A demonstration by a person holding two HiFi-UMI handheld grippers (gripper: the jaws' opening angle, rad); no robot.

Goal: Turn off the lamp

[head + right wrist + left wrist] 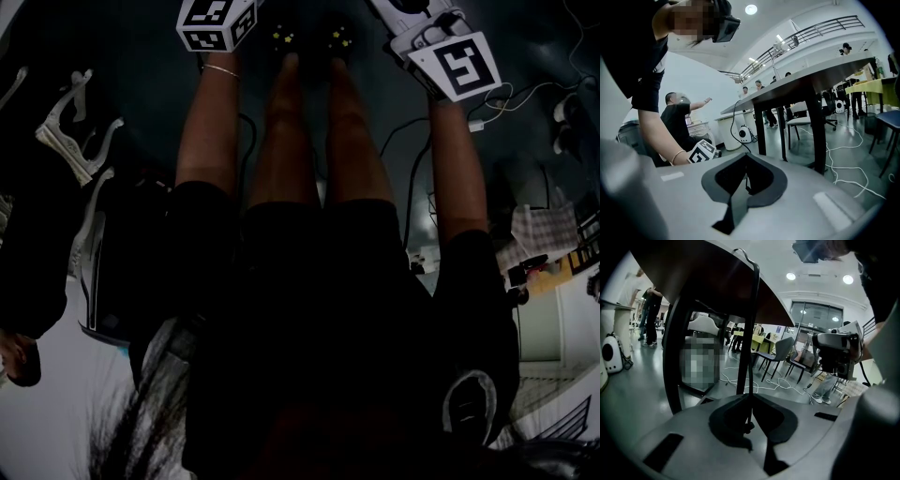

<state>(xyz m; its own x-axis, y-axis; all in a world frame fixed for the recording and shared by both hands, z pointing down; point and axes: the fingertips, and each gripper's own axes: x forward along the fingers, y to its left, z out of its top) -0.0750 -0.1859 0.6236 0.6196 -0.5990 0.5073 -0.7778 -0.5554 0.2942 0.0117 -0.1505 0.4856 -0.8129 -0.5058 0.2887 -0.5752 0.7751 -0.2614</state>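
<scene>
No lamp shows in any view. In the dim head view I look down on the person's bare legs and both forearms. The left gripper's marker cube (216, 23) and the right one's (459, 64) sit at the top edge, and the jaws are out of frame. In the left gripper view my left gripper (750, 425) has its dark pads meeting along a thin line, with nothing seen between them. My right gripper (746, 183) looks the same, shut and empty. The left gripper view also shows the right gripper (836, 352), level with it to the right.
A dark table (717, 282) with a thin black upright (749, 333) rises close ahead of the left gripper. Another dark table (806, 82) stands ahead of the right gripper. White cables (773, 383) lie on the grey floor near chairs (776, 355). People stand in the background.
</scene>
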